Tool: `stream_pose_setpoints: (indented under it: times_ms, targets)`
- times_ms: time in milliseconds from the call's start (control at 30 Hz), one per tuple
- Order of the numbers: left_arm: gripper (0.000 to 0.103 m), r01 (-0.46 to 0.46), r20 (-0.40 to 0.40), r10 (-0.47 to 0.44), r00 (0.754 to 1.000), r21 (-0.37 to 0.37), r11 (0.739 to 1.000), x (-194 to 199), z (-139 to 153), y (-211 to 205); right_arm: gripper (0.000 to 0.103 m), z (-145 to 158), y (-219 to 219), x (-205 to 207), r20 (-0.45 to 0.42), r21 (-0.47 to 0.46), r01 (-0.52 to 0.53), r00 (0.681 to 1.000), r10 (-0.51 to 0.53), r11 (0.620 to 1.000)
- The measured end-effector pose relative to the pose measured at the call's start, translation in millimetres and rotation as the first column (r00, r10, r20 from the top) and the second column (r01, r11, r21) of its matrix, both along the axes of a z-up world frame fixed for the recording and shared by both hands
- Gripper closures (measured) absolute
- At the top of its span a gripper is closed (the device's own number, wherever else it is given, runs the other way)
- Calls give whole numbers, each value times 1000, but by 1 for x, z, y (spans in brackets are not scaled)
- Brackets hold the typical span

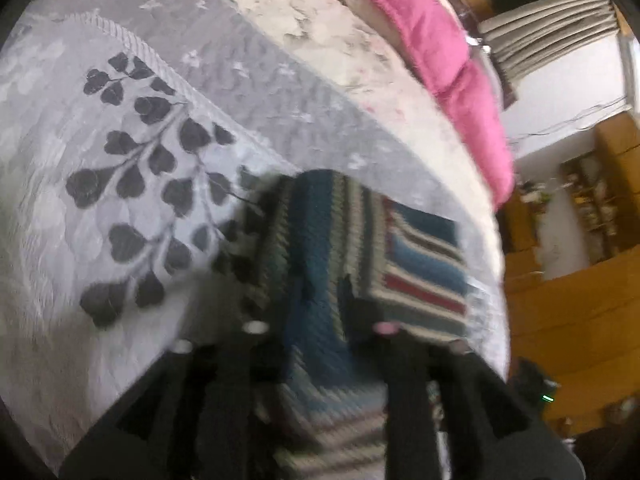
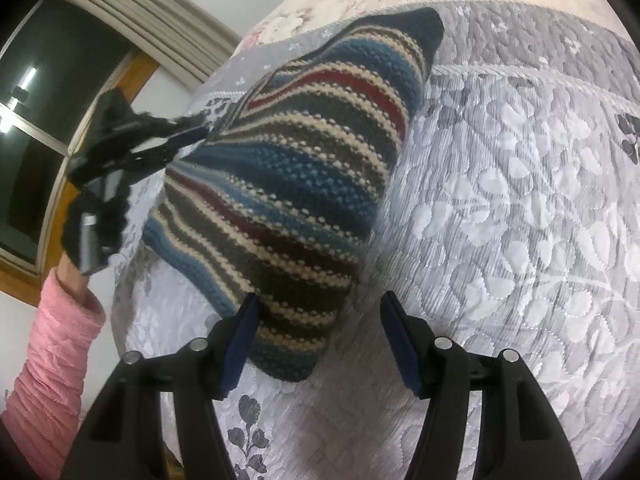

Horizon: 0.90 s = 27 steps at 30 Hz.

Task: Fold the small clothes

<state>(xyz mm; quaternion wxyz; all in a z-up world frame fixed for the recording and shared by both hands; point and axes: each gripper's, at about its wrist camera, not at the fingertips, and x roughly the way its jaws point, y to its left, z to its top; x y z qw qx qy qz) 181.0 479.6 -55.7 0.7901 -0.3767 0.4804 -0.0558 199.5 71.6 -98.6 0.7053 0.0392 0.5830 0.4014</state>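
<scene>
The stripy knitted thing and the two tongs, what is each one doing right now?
Striped knit garment: partly folded on the bed, one edge lifted and stretched.
Left tongs: shut on the garment's edge, pulling it up.
Right tongs: open, around the garment's near corner, not pinching.
Grey quilted bedspread: spread flat under the garment.
Pink blanket: bunched along the far side of the bed.
</scene>
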Motion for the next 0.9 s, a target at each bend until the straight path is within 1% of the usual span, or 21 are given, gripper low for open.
stream_pose_setpoints:
  times_ms: [33,67,100,167,233,267,300,367,433,467,533,600,667,700,767,800,833,900]
  targets:
    - [51,9,6,-9,1000,-10,1000,-2,2,-1,40,0,-2,-1,1,1,-1,1000,1,1000]
    - [39,21,15,-21,1000,-17,1000,-6,7,-2,40,0,-3,-1,1,2,0,1000,0,1000]
    - [35,31,9,-30,999,-16,999,-9,8,-4,40,-1,-4,-1,-1,4,2,1000,-2,1000]
    - [34,64,-29,-64,998,-17,998,-10,3,-8,40,-4,-1,1,-10,6,5,1000,-5,1000]
    - [34,70,-83,-63,995,75,995,-10,-3,-11,40,-5,-1,-1,-15,7,7,1000,-7,1000]
    - [34,67,-105,-57,993,95,993,-9,-7,-9,40,-5,-2,-1,-16,8,4,1000,-3,1000]
    - [34,62,-124,-50,991,94,994,-10,-12,-6,40,-5,-1,-3,-14,7,2,1000,-2,1000]
    - [34,72,-135,-64,989,54,996,-13,-22,-1,40,-5,-1,-4,-9,3,-3,1000,3,1000]
    - [34,111,-152,-107,983,15,994,-11,-35,-3,40,-5,-1,-2,-8,1,-1,1000,1,1000]
    - [34,130,-157,-132,979,-27,991,-10,-44,-5,40,-5,-1,-1,-8,2,0,1000,0,1000]
    - [33,136,-152,-157,976,-137,981,-5,-63,-6,40,-4,0,0,-5,4,-1,1000,1,1000]
    - [28,128,-145,-154,977,-175,976,1,-76,-5,40,-2,-1,1,-4,13,-5,1000,5,1000]
    - [27,126,-132,-158,979,-218,968,10,-86,-6,40,-1,-3,4,-12,35,-6,1000,7,999]
    - [25,134,-128,-166,978,-228,964,14,-88,-8,39,0,-4,6,-20,50,-4,1000,5,999]
    - [25,170,-113,-201,973,-236,957,20,-87,-17,33,0,-8,13,-45,87,13,999,-9,996]
    - [25,206,-100,-237,966,-249,946,23,-86,-23,31,-1,-9,17,-53,103,24,998,-19,994]
    - [25,234,-89,-262,961,-249,940,24,-85,-28,29,-2,-9,24,-64,122,41,997,-33,992]
    - [26,265,-82,-289,954,-229,937,25,-85,-34,28,-5,-8,35,-93,161,65,994,-50,985]
